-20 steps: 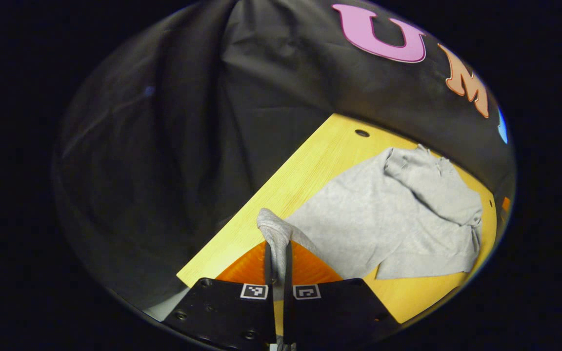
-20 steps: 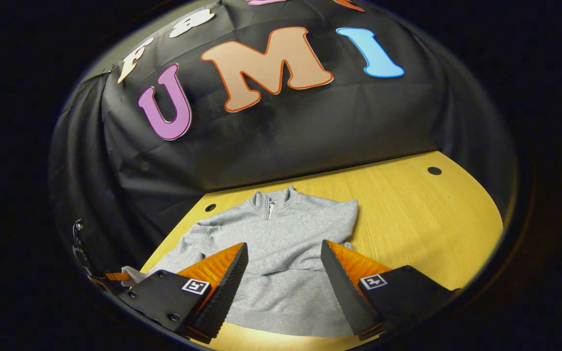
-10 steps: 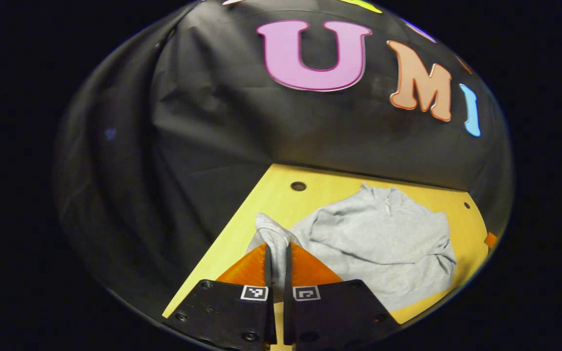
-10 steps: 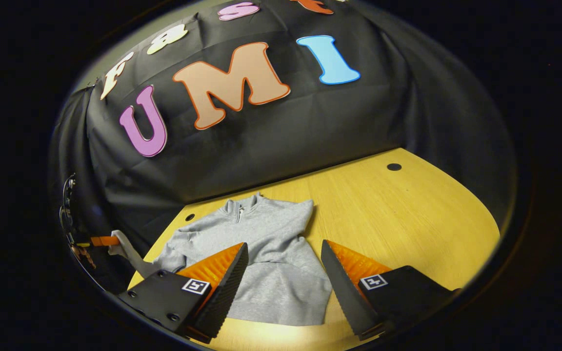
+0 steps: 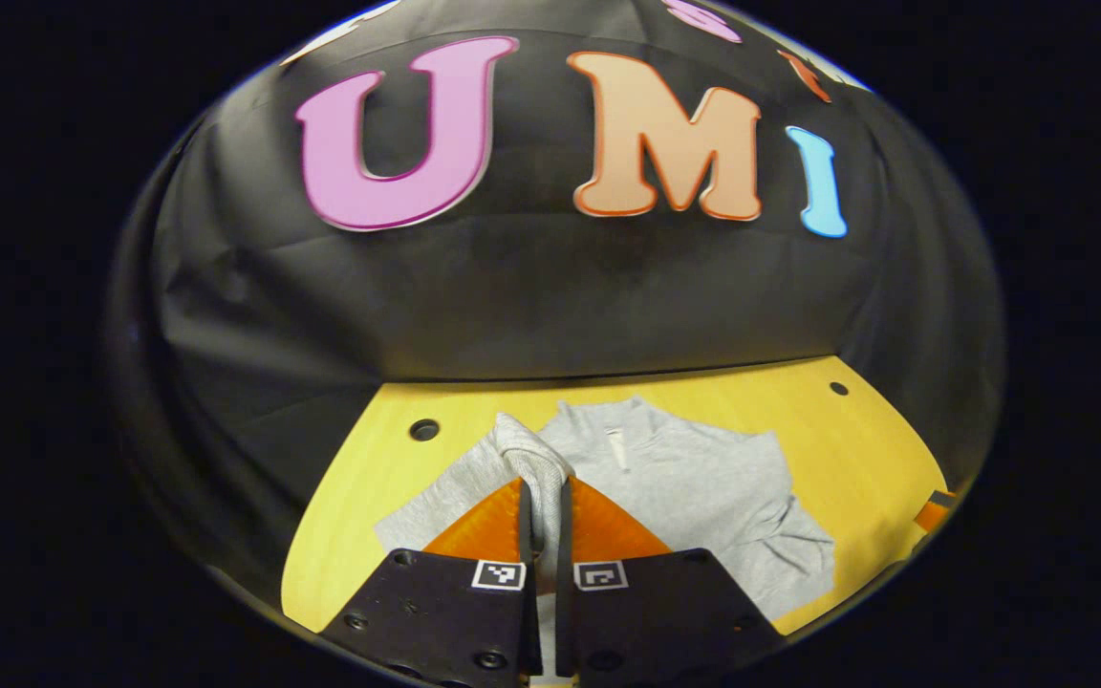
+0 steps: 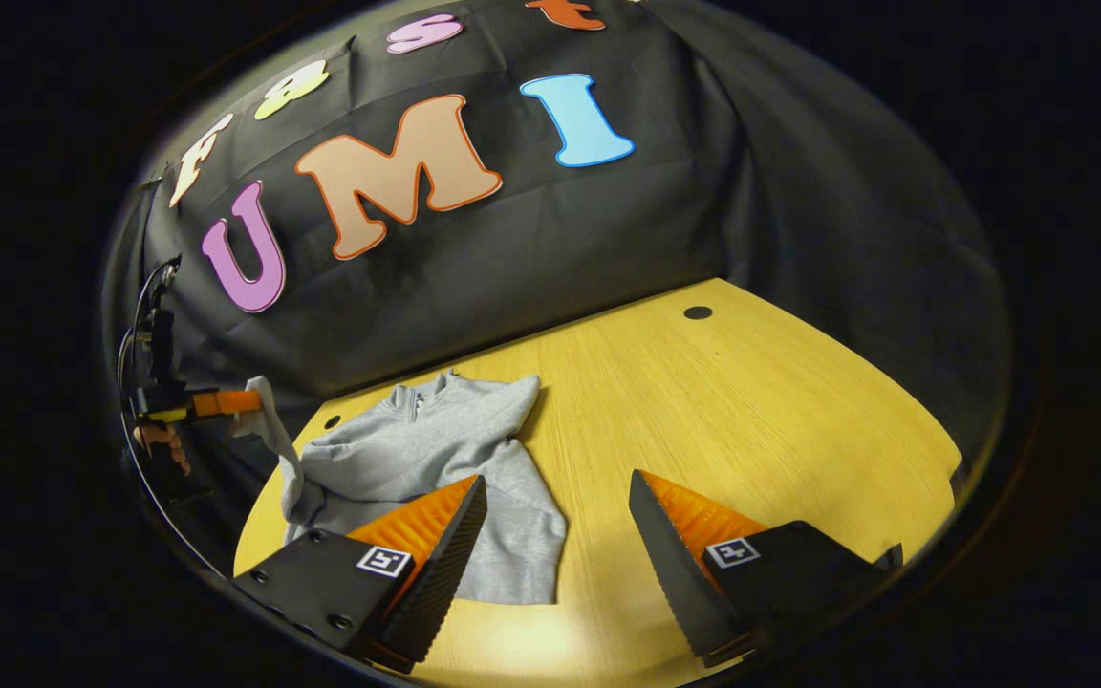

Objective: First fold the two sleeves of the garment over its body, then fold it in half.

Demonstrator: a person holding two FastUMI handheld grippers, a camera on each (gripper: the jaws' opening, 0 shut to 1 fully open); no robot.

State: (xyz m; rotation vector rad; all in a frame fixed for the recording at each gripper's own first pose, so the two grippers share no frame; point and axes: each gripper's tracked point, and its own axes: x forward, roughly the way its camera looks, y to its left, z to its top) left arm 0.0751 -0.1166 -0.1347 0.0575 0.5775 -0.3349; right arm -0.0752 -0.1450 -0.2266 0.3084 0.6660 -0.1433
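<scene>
A grey zip-neck sweatshirt (image 5: 694, 487) lies on the yellow wooden table (image 5: 856, 440), collar toward the wall, one sleeve folded across its body. My left gripper (image 5: 543, 497) is shut on the cuff of the other sleeve (image 5: 529, 459), holding it up over the garment's left part. In the right gripper view the sweatshirt (image 6: 426, 449) lies left of centre, and the left gripper (image 6: 240, 401) hangs at far left with the sleeve (image 6: 275, 440) draping from it. My right gripper (image 6: 558, 521) stands open above the table beside the garment's hem, holding nothing.
The table has round cable holes (image 5: 424, 430) (image 6: 698, 312) near its back edge. Bare wood (image 6: 751, 420) stretches to the right of the garment. A hand (image 6: 161, 444) holds the left gripper at the table's left end, against the black cloth wall.
My left gripper has swung with the sleeve cuff from beyond the table's left edge to over the garment. My right gripper has drifted right, off the garment's body, staying open.
</scene>
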